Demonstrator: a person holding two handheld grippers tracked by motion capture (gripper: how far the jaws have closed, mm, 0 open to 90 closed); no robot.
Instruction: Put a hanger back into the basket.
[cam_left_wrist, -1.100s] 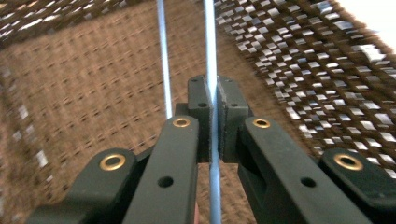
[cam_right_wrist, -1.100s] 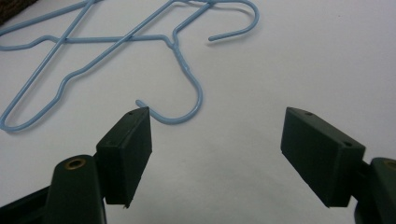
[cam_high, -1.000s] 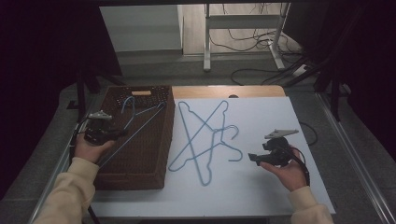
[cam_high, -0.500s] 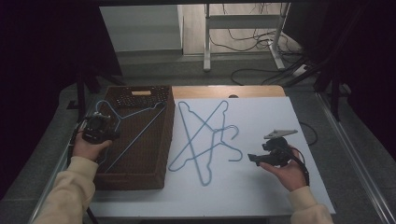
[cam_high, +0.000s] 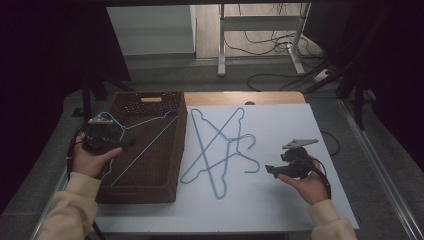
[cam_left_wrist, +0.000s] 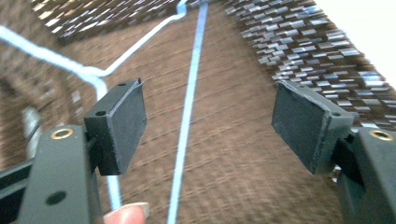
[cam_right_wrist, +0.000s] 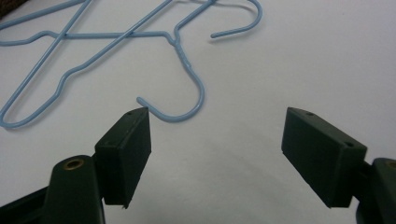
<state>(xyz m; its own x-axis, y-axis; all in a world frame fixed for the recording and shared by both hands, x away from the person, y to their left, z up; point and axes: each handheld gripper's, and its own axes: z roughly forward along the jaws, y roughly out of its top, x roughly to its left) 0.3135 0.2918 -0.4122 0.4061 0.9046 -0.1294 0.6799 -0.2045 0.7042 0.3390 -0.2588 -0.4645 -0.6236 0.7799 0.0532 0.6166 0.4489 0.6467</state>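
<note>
A blue wire hanger lies slanted in the brown wicker basket at the left. My left gripper hovers over the basket's left side. Its jaws have just been opening, and in the left gripper view they stand wide apart. The hanger's wire runs below the gap and touches neither pad. Two more blue hangers lie crossed on the white table top. My right gripper rests to their right, open and empty, with a hanger hook just beyond its jaws.
The white table top has free room at the front and right. A wooden strip runs along its far edge. Cables and a metal stand are on the floor behind the table.
The left jaws have gone from shut to open and let go of the hanger, which now lies in the basket with its hook end farther left. The right hand has not moved.
</note>
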